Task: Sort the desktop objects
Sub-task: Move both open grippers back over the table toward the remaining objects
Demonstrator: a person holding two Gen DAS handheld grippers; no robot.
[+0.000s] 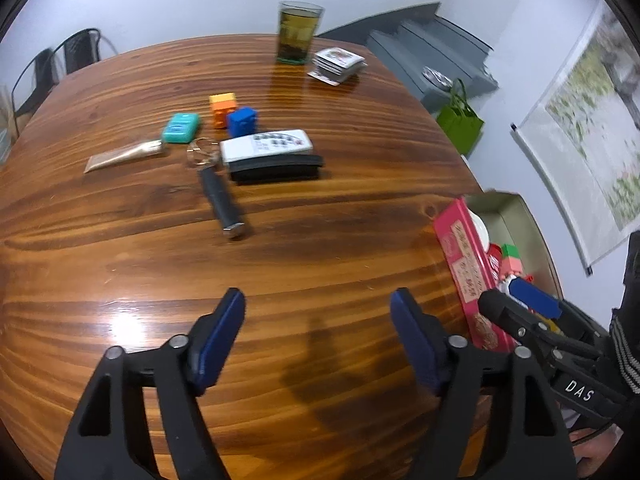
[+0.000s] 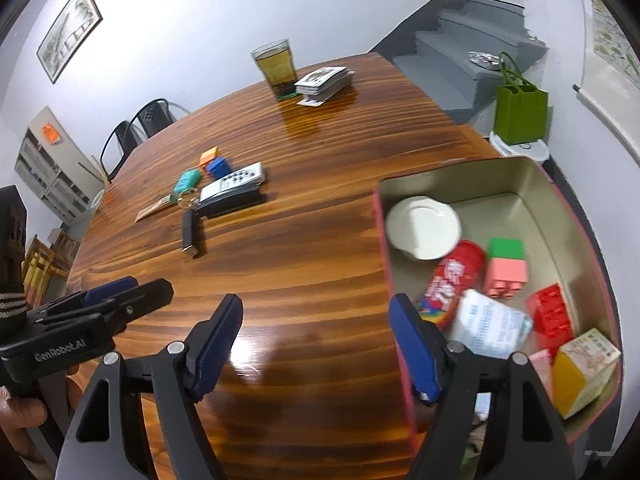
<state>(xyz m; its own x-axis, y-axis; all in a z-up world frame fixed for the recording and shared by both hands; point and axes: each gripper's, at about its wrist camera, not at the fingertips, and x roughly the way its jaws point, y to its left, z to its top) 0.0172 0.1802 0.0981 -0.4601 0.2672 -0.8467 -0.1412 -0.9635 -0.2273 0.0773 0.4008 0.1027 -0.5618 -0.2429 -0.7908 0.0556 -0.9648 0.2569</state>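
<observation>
My left gripper [image 1: 318,340] hangs over bare table [image 1: 280,248], jaws wide apart, nothing between the blue pads [image 1: 222,340]. Ahead on the wood lies the unsorted cluster: a white remote [image 1: 266,145] resting on a black case [image 1: 276,168], a dark fob [image 1: 222,204] on a key ring [image 1: 202,152] just left of it, a teal case [image 1: 181,128], a tan tube [image 1: 124,156], an orange block [image 1: 223,109] touching a blue block [image 1: 242,121]. Farther back, a glass [image 1: 298,32] of amber liquid and a card deck [image 1: 339,64] beside it. At right edge, the red tin [image 1: 464,256], its wall toward me. My right gripper [image 1: 516,300] shows low at right, in front of the tin.

Right wrist view: right gripper [image 2: 316,344] also wide open and empty, its right pad [image 2: 414,344] at the tin's [image 2: 384,240] near-left wall, the left pad over table [image 2: 320,240]. Inside the tin: a white dish [image 2: 422,227], a red can [image 2: 456,276], a green-and-pink block [image 2: 506,268], a red block [image 2: 550,316], a white packet [image 2: 490,326], a yellow box [image 2: 584,368]. The cluster sits well apart up-left: remote [image 2: 236,180], fob [image 2: 189,232], teal case [image 2: 187,180], tube [image 2: 154,208], orange block [image 2: 209,156], blue block [image 2: 218,167]. Glass [image 2: 276,68] and deck [image 2: 324,80] at far edge. Left gripper [image 2: 136,292] at lower left, my hand [image 2: 24,416] behind it.
</observation>
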